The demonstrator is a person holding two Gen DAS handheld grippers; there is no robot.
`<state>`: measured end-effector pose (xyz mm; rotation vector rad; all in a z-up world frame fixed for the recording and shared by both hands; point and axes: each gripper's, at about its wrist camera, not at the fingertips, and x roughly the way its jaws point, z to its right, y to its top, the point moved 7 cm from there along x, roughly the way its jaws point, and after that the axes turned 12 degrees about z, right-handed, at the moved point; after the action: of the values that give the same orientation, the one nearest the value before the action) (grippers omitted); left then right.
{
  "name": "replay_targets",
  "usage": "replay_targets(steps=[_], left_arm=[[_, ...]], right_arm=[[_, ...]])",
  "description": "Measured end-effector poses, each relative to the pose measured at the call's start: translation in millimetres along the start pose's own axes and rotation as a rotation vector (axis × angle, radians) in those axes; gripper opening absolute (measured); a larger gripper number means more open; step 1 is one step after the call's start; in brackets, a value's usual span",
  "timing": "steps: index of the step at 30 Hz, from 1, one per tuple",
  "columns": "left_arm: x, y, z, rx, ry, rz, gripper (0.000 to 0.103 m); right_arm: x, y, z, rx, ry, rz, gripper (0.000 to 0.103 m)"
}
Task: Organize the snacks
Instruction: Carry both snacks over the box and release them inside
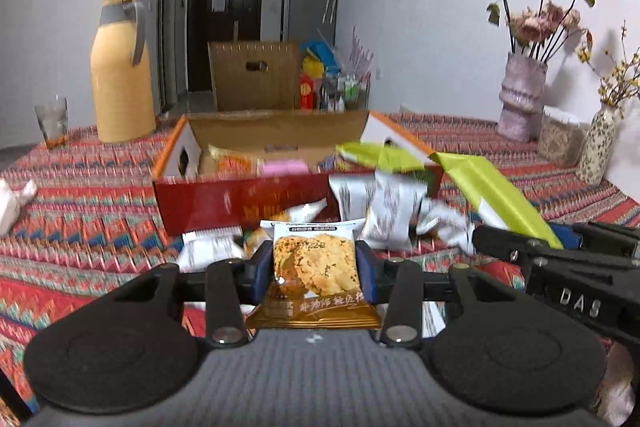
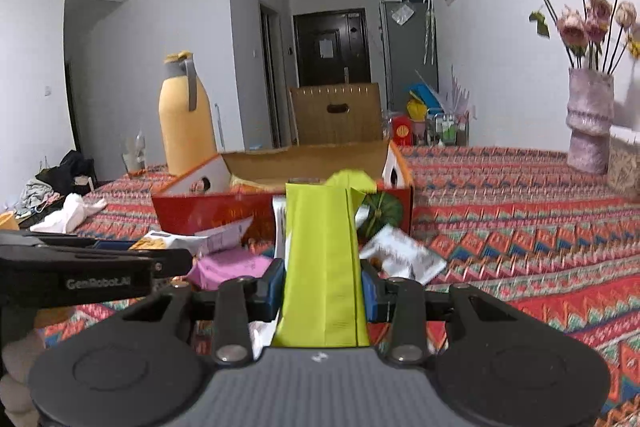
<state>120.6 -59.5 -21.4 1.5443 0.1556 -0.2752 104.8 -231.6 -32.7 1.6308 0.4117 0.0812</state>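
1. Cookie packet: white top, brown-gold bottom, round biscuit printed on front. Upright, lower centre of left wrist view, pinched on both sides between blue pads.
2. Green packet: long, lime-yellow, creased. Centre of right wrist view, clamped between blue pads, pointing away toward the box.
3. Red cardboard box: flaps open, mid-frame, packets inside.
4. White packets: loose on the cloth, against the box front.

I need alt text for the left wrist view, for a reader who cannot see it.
The left gripper clamps a cookie packet between its blue pads, above a patterned tablecloth. Behind it, loose snack packets lie before an open red cardboard box; the right gripper holds a green packet.
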Motion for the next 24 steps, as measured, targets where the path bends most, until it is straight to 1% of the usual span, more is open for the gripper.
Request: replay_targets(steps=[7,13,19,24], left_arm=[[3.5,39.7,-8.1,0.011,0.021,0.075,0.043],[21.4,65.8,-14.2,0.021,0.045,0.099,0.043],[45.2,87.7,-25.4,0.007,0.065,0.113,0.043],[67.4,99.4,-36.2,-0.01,0.083,0.116,0.043]], right_arm=[[14.4,44.8,1.5,-0.002,-0.018,0.06,0.037],[42.4,73.2,-2.1,-0.014,-0.012,0.08,0.037],[74.8,88.0,-6.9,-0.019,-0.005,0.083,0.037],[103.7,93.9,-8.7,-0.021,-0.003,0.069,0.037]])
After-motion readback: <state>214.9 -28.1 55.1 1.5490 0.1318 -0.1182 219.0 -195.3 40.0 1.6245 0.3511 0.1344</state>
